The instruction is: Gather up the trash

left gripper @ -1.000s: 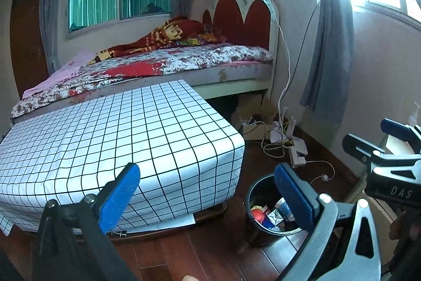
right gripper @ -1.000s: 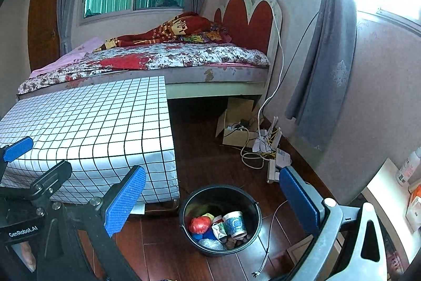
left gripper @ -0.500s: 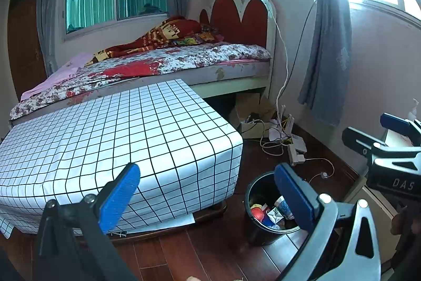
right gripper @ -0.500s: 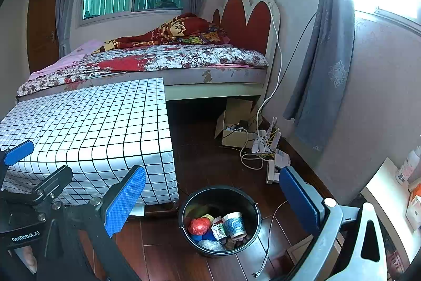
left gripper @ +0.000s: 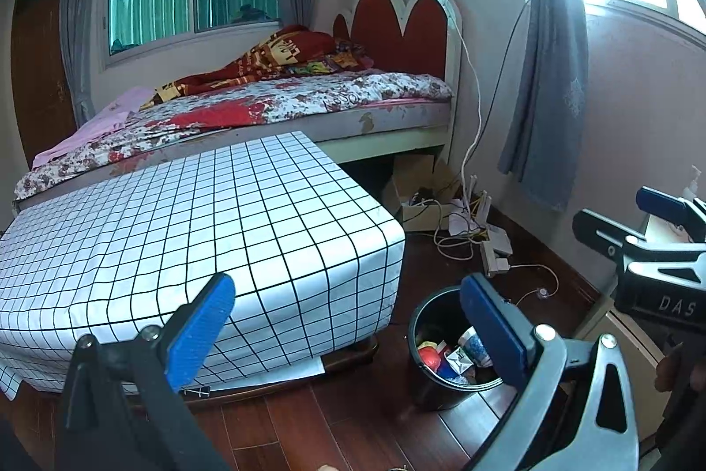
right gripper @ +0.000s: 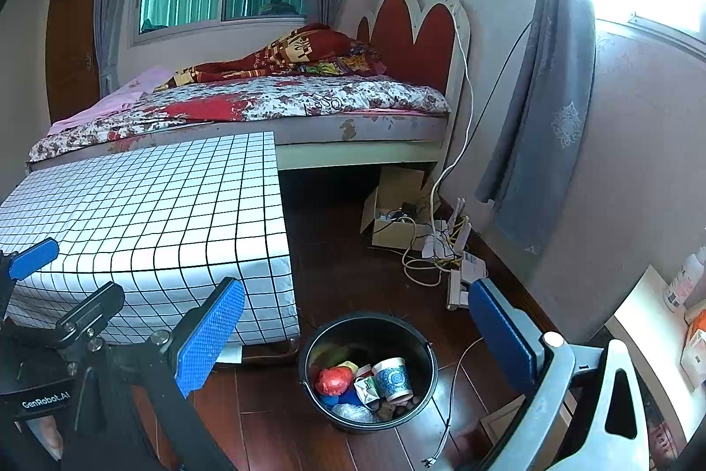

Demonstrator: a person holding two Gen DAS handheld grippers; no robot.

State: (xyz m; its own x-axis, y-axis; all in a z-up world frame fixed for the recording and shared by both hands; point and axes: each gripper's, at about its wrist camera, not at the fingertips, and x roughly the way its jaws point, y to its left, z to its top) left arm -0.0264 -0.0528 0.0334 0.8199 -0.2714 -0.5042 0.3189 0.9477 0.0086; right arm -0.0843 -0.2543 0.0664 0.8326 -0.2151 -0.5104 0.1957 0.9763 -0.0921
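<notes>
Grippers, left [left gripper: 348, 332] and right [right gripper: 353, 332], hang wide apart and empty, barely shifted in the past second, above the black bucket [right gripper: 424, 345] of cups and wrappers just below and ahead, suggesting collection is finished.

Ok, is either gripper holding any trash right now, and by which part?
Nothing is held. The left gripper and the right gripper both stand wide open and empty; the trash lies in the black bin on the floor.
</notes>
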